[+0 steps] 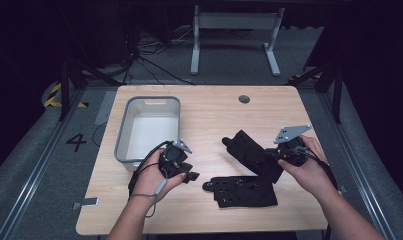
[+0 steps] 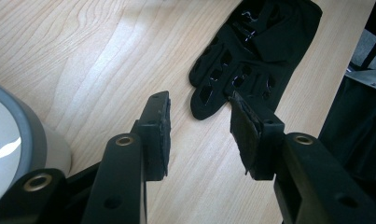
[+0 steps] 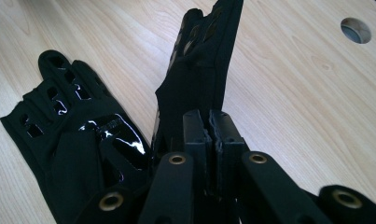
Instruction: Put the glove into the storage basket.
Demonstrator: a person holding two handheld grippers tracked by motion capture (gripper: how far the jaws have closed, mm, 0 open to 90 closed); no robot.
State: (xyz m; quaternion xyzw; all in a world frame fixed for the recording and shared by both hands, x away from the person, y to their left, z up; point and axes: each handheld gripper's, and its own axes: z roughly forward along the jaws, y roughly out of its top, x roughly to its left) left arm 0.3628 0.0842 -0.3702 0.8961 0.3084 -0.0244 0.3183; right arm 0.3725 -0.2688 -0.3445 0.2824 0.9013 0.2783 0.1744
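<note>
Gloves: two black ones on the wooden table (image 1: 299, 100). Flat glove (image 1: 244, 191) lies near the front edge, centre. Second glove (image 1: 251, 150) is pinched at its cuff by the right gripper (image 3: 212, 126), jaws closed on the fabric, fingers pointing away, cuff end lifted. Left gripper (image 2: 199, 130) is spread wide, holding nothing, aimed at the flat glove's fingertips, just beside the grey bin (image 1: 122, 135).

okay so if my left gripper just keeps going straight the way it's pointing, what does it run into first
Most likely the flat black glove on the table. The left gripper has its jaws open and aimed at the glove's fingertip end, with bare wood between. Depth is hard to judge, so it might touch the tabletop just short of it.
</note>
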